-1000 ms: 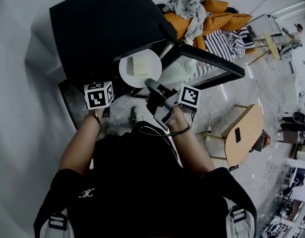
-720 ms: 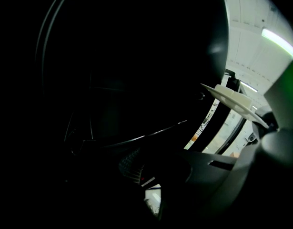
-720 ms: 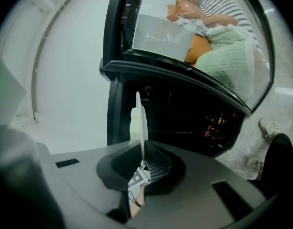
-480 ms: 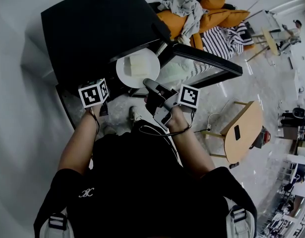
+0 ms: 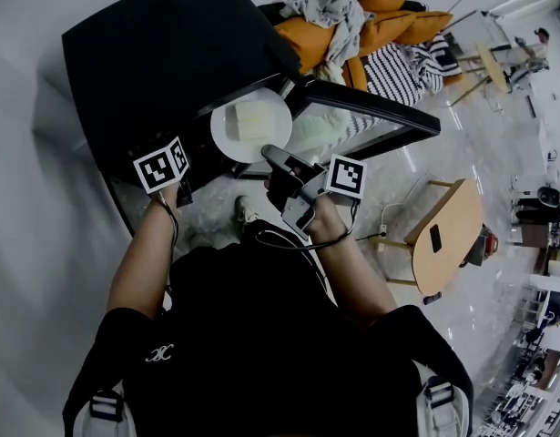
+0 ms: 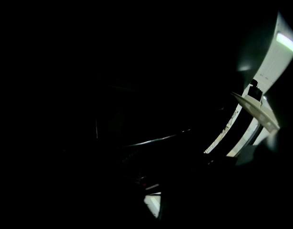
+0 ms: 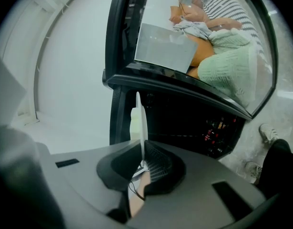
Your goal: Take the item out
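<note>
Right gripper [image 7: 141,159] clamped on plate [image 5: 227,127] rim, pale block [image 5: 254,119] on it, at the oven [image 5: 170,53] mouth. Left gripper [image 5: 178,185] beside the oven; its view is dark, state unclear. Extraction looks nearly done. Next: keep plate level, clear the door [image 5: 371,121].

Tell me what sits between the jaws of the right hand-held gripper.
The rim of the round white plate, seen edge-on in the right gripper view. The right hand-held gripper is shut on it.
</note>
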